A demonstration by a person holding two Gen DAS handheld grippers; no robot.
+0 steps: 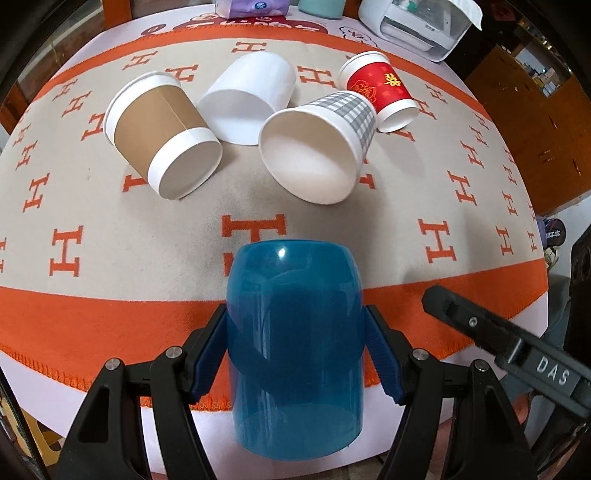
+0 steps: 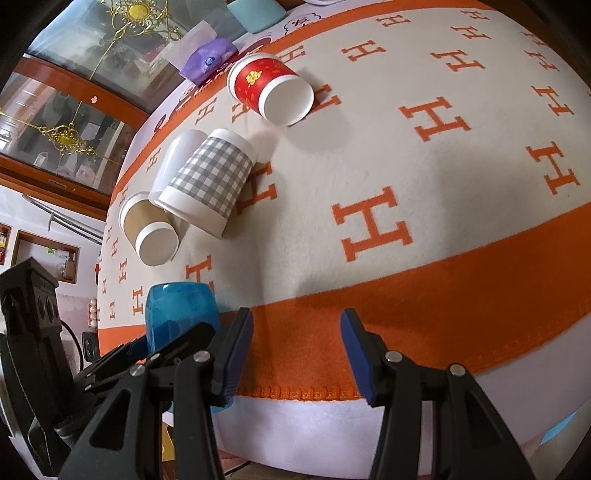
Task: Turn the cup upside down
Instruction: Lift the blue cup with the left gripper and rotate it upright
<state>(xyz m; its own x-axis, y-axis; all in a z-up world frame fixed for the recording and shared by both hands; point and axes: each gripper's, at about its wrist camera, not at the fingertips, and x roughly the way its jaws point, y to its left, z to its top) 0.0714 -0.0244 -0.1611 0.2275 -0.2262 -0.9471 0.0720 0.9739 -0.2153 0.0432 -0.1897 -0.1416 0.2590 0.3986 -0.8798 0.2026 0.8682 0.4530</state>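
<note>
A translucent blue plastic cup (image 1: 293,343) is held between the two blue-padded fingers of my left gripper (image 1: 295,343), above the orange front border of the table cloth. Its closed end points away from the camera and its open end toward it. The same cup shows in the right wrist view (image 2: 177,310), at the lower left, with the left gripper around it. My right gripper (image 2: 297,356) is open and empty over the cloth's front edge, to the right of the blue cup. One of its black fingers (image 1: 491,332) shows in the left wrist view.
Several paper cups lie on their sides on the beige and orange H-pattern cloth (image 1: 332,236): a brown one (image 1: 159,133), a white one (image 1: 251,96), a grey checked one (image 1: 321,144) and a red one (image 1: 384,92). A white appliance (image 1: 421,26) and a tissue pack (image 1: 251,7) stand at the back.
</note>
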